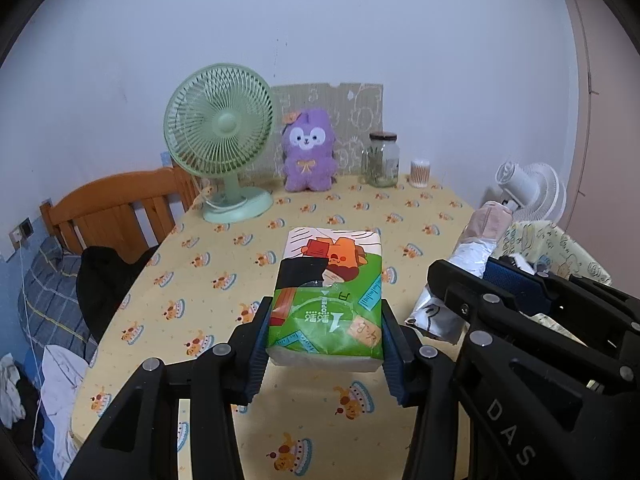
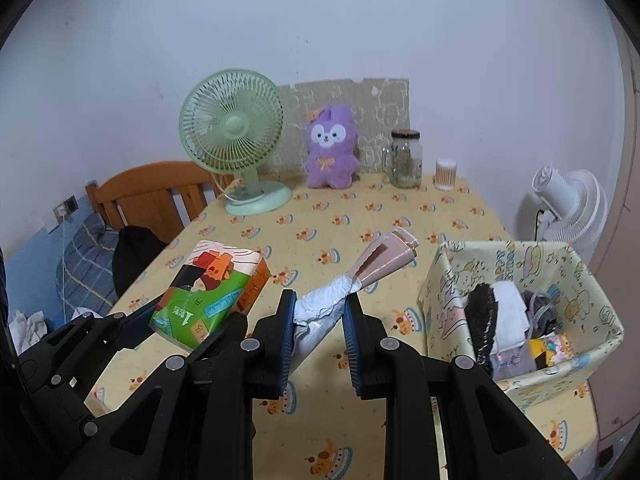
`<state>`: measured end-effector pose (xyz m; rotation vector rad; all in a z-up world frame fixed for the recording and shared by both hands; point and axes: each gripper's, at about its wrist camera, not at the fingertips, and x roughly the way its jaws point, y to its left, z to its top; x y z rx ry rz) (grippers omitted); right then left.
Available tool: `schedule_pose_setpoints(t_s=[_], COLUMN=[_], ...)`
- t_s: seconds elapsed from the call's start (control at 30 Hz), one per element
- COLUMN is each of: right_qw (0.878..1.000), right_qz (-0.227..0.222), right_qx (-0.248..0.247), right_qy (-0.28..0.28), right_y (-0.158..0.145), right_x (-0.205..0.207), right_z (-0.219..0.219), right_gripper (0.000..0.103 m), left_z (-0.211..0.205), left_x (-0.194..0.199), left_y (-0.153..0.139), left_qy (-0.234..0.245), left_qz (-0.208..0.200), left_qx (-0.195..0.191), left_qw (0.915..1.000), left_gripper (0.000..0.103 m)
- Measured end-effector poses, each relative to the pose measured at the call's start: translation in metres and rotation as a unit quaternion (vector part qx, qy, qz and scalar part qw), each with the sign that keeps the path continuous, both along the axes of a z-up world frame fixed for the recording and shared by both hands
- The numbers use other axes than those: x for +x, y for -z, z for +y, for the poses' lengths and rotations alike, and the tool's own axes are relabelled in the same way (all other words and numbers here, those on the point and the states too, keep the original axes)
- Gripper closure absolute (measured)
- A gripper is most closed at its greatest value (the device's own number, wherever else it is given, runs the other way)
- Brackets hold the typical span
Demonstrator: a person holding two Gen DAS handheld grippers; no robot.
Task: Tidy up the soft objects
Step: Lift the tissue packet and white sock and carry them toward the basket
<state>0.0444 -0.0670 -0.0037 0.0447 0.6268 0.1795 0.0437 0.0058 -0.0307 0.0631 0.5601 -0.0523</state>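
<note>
The left gripper [image 1: 326, 344] pinched a green-and-orange soft tissue pack [image 1: 332, 296] above the yellow cartoon-print tablecloth [image 1: 208, 280]. Beside it, the right gripper [image 2: 318, 336] squeezed a crumpled white-and-pink plastic packet [image 2: 352, 284], just left of the yellow printed fabric storage box [image 2: 440, 280] holding soft items.

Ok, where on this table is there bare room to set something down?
The tablecloth lies bare in the middle, between the green fan and the fabric basket. The back edge is crowded: purple plush, glass jar, cotton swabs. The basket is partly filled.
</note>
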Motion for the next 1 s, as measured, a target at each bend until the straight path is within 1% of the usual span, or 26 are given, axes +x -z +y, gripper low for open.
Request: schedule_pose_setpoints(t_s=[0.17, 0.3, 0.57, 1.0], right_qw=[1.000, 0.999, 0.999, 0.997], right_qz=[-0.023, -0.033, -0.045, -0.057], right_qx=[0.000, -0.001, -0.003, -0.006], right_qy=[0.002, 0.005, 0.016, 0.042], right_y=[-0.012, -0.018, -0.025, -0.031], right_x=[-0.015, -0.021, -0.028, -0.026], right_z=[-0.002, -0.006, -0.022, -0.064], right_gripper=[0.077, 0.077, 0.077, 0.077], left_z=[-0.003, -0.006, -0.022, -0.061], left_x=[-0.014, -0.019, -0.024, -0.016], left_y=[-0.011, -0.016, -0.021, -0.027], left_qy=[-0.003, -0.001, 0.011, 0.034], left_qz=[-0.024, -0.034, -0.044, -0.055], left_qx=[0.003, 0.002, 0.001, 0.000], left_qw=[0.9997, 0.9994, 0.9990, 0.9979], left_gripper=[0.054, 0.054, 0.053, 0.053])
